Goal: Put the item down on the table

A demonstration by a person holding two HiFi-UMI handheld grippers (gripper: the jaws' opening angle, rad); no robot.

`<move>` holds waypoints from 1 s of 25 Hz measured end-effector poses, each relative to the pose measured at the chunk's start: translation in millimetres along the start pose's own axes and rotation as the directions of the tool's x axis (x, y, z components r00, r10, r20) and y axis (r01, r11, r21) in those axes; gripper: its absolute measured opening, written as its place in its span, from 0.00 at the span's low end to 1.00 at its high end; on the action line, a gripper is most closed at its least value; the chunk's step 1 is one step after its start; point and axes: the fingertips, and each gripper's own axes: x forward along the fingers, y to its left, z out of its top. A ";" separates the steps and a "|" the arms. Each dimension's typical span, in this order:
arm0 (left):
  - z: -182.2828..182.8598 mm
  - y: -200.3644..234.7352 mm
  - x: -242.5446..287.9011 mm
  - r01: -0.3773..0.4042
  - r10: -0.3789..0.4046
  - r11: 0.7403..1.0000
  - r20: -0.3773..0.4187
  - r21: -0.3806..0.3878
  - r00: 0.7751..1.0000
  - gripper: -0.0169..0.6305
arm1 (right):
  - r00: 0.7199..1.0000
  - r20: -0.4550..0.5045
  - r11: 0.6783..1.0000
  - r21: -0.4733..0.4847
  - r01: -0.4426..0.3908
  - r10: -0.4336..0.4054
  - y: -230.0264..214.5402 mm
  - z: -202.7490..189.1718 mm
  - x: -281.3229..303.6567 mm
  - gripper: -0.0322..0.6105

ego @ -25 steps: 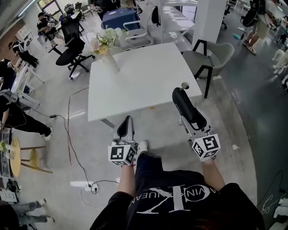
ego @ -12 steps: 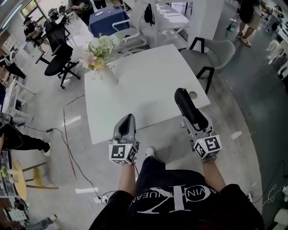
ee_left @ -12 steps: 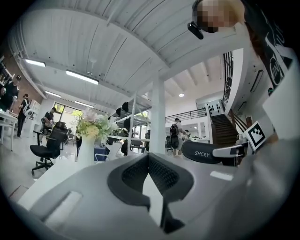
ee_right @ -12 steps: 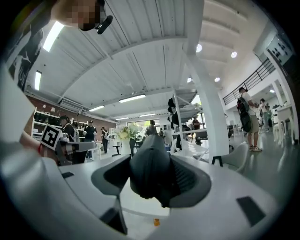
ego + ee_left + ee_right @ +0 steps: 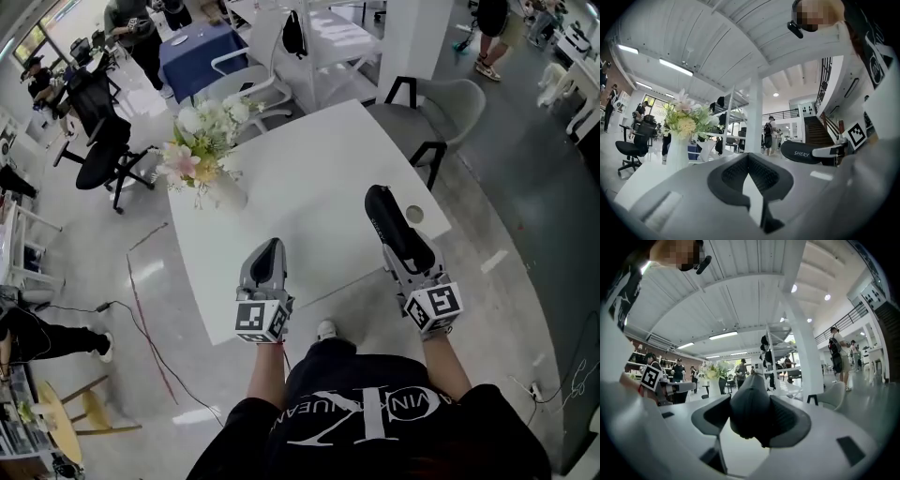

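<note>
A long black padded item (image 5: 386, 214) sits between the jaws of my right gripper (image 5: 398, 246), which is shut on it and held above the near right part of the white table (image 5: 309, 169). In the right gripper view the black item (image 5: 749, 401) fills the gap of the right gripper (image 5: 751, 420). My left gripper (image 5: 269, 247) hovers over the table's near edge, shut with nothing in it; its jaw tips meet in the left gripper view (image 5: 748, 157). From there the black item (image 5: 801, 152) shows at the right, with print on its side.
A white vase of flowers (image 5: 211, 159) stands on the table's left side, also the vase (image 5: 677, 152). A round cable hole (image 5: 414, 215) is near the table's right corner. A grey chair (image 5: 450, 108) stands at the right, a black office chair (image 5: 98, 150) at the left.
The person has stepped toward the table, so both grippers now hang over its near part instead of the floor. The right gripper keeps its hold on the black item.
</note>
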 end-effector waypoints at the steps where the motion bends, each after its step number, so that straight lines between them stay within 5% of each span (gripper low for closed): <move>1: 0.0 4.9 6.4 0.013 -0.013 1.000 0.000 -0.001 1.000 0.04 | 1.000 -0.001 1.000 0.000 0.010 -0.010 0.5 0.2 6.6 0.45; 9: -4.3 29.1 43.6 0.084 -0.084 0.996 0.003 -0.013 0.996 0.04 | 0.998 0.002 0.998 0.008 0.060 -0.060 2.7 -0.7 40.6 0.45; 25: -33.8 51.8 107.6 0.072 -0.073 0.996 -0.025 -0.051 0.997 0.04 | 0.996 -0.067 0.995 0.068 0.068 -0.063 -50.4 -25.7 123.4 0.45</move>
